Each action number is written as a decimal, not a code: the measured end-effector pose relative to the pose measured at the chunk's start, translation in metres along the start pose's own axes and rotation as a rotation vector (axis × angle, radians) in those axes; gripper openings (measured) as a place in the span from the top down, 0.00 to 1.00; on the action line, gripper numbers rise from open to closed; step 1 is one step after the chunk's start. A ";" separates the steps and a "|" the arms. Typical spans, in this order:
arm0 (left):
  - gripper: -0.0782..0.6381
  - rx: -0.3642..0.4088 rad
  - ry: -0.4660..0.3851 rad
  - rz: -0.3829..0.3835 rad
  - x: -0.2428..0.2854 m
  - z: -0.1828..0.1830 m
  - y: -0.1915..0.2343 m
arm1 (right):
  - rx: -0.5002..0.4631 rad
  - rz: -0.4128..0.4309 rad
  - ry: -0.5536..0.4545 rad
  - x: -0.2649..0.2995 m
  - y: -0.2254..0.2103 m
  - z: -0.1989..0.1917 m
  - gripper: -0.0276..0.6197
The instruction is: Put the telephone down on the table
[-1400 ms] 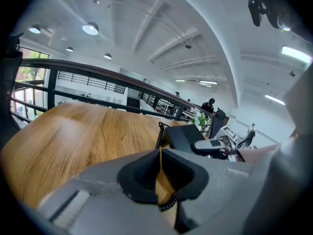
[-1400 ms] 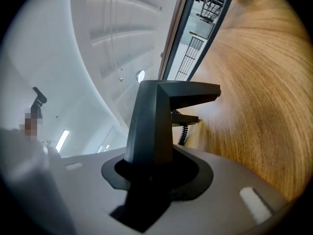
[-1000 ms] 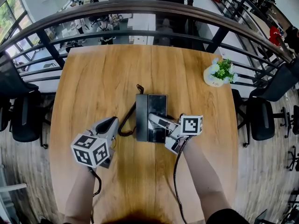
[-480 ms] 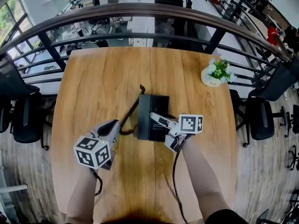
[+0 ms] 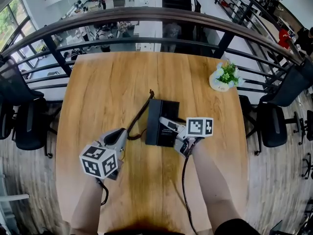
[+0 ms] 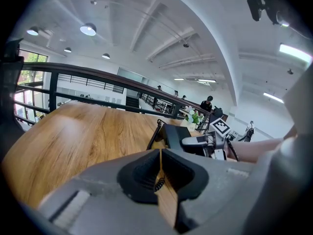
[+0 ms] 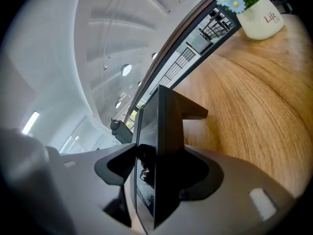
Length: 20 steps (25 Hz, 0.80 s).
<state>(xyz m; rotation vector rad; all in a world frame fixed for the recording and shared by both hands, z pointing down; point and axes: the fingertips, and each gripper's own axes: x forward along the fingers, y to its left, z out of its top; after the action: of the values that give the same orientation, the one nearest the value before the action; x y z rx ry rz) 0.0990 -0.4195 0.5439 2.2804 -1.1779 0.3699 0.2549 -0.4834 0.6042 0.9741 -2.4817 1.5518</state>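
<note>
The black telephone [image 5: 164, 114] lies flat on the wooden table [image 5: 107, 82], its coiled cord [image 5: 139, 115] trailing off its left side. My right gripper [image 5: 165, 125] reaches over the phone's near right part. In the right gripper view the phone's edge [image 7: 164, 126] stands between the jaws, which have just been opening; the left pad stands clear of the screen. My left gripper [image 5: 122, 132] hovers left of the phone, shut with nothing in it, its pads meeting at the tips [image 6: 160, 153]. From the left gripper view the phone [image 6: 177, 135] lies ahead to the right.
A white pot of small flowers [image 5: 222, 77] stands at the table's far right corner, also in the right gripper view [image 7: 259, 13]. A dark railing [image 5: 156, 13] runs behind the table. Black office chairs [image 5: 27, 121] stand on both sides.
The phone and my right gripper have shifted slightly to the right on the table, and the cord now lies straighter. My left gripper has drifted a little right.
</note>
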 end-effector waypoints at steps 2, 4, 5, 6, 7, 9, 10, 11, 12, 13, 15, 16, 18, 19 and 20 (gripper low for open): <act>0.87 0.002 0.000 -0.004 -0.002 -0.002 -0.005 | -0.011 -0.020 0.005 -0.004 -0.005 0.001 0.51; 0.87 0.003 0.001 -0.005 -0.005 -0.004 -0.008 | -0.030 -0.046 -0.010 -0.011 -0.009 0.007 0.51; 0.87 0.002 0.001 -0.005 -0.007 -0.004 -0.008 | -0.028 -0.054 -0.024 -0.015 -0.011 0.010 0.51; 0.87 0.001 0.001 -0.004 -0.009 -0.005 -0.009 | -0.015 -0.055 -0.042 -0.019 -0.012 0.013 0.51; 0.87 -0.001 0.000 -0.003 -0.011 -0.006 -0.009 | 0.002 -0.050 -0.061 -0.024 -0.012 0.015 0.51; 0.87 -0.004 -0.003 -0.001 -0.016 -0.007 -0.010 | 0.018 -0.044 -0.087 -0.033 -0.010 0.017 0.53; 0.87 -0.005 -0.006 0.000 -0.019 -0.007 -0.011 | 0.013 -0.047 -0.092 -0.037 -0.008 0.016 0.55; 0.87 -0.007 -0.010 0.000 -0.021 -0.008 -0.012 | 0.003 -0.054 -0.095 -0.041 -0.006 0.016 0.55; 0.87 -0.009 -0.014 -0.001 -0.024 -0.008 -0.014 | -0.008 -0.060 -0.101 -0.045 -0.004 0.015 0.55; 0.87 -0.010 -0.019 -0.003 -0.028 -0.008 -0.016 | -0.019 -0.068 -0.110 -0.050 0.000 0.015 0.55; 0.87 -0.012 -0.028 -0.009 -0.039 -0.007 -0.020 | -0.045 -0.084 -0.133 -0.059 0.012 0.014 0.56; 0.87 -0.013 -0.032 -0.014 -0.045 -0.006 -0.022 | -0.063 -0.092 -0.141 -0.063 0.019 0.013 0.57; 0.87 -0.015 -0.037 -0.024 -0.057 -0.008 -0.026 | -0.113 -0.106 -0.143 -0.071 0.036 0.006 0.57; 0.87 -0.013 -0.040 -0.029 -0.064 -0.008 -0.028 | -0.143 -0.110 -0.140 -0.073 0.045 0.002 0.58; 0.87 -0.009 -0.044 -0.033 -0.070 -0.009 -0.029 | -0.172 -0.111 -0.138 -0.076 0.055 -0.004 0.58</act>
<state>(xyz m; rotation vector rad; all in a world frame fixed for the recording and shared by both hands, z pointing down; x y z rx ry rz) 0.0817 -0.3540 0.5080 2.3082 -1.1598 0.3025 0.2847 -0.4278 0.5346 1.2044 -2.5493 1.2554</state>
